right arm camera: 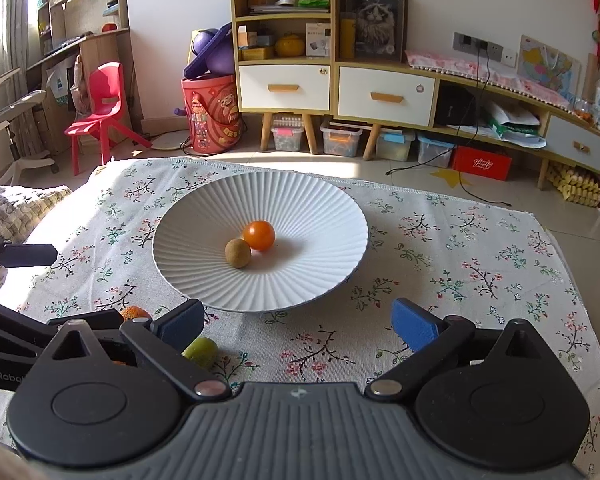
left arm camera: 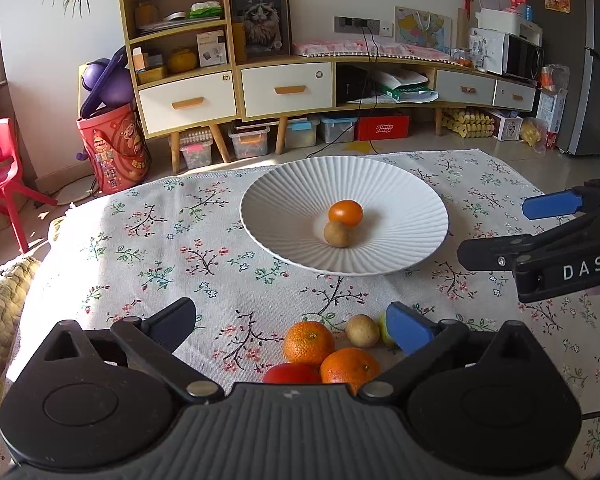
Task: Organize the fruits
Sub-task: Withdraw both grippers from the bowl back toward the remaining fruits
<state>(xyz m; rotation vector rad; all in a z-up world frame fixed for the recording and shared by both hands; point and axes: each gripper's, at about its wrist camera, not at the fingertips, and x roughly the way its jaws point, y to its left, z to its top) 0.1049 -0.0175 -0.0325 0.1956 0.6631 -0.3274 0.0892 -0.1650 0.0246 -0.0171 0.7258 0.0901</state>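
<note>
**Mia:** What does the left camera see?

**Ben:** A big white plate (left arm camera: 400, 208) with lines on it, sitting on a flowery cloth (left arm camera: 172, 248). In the middle of the plate is a small orange tomato (left arm camera: 345, 212). A little brown fruit (left arm camera: 337, 234) touches it, on the side closer to us.

**Mia:** And the left gripper (left arm camera: 296, 324)?

**Ben:** It is on the near side of the plate, and its fingers are spread wide. They hold nothing. Between them, off the plate, lie two oranges (left arm camera: 309, 342), side by side and touching. A red tomato (left arm camera: 291, 374) peeks out next to them, another brown fruit (left arm camera: 363, 331) lies closer to the plate, and a bit of green fruit (left arm camera: 384, 330) hides behind the blue pad.

**Mia:** Is the other gripper there too?

**Ben:** Yes, the right gripper (left arm camera: 496, 230) pokes in at the right of the plate, fingers apart.

**Mia:** Now the right camera?

**Ben:** The same plate (right arm camera: 300, 200), with the orange tomato (right arm camera: 259, 235) and the brown fruit (right arm camera: 238, 253) touching in the middle. The right gripper (right arm camera: 300, 320) is just on the near side of the plate, fingers spread wide, holding nothing. A green fruit (right arm camera: 201, 351) lies on the cloth (right arm camera: 460, 260) beside its left finger, off the plate. One orange (right arm camera: 135, 313) peeks out farther left.
</note>
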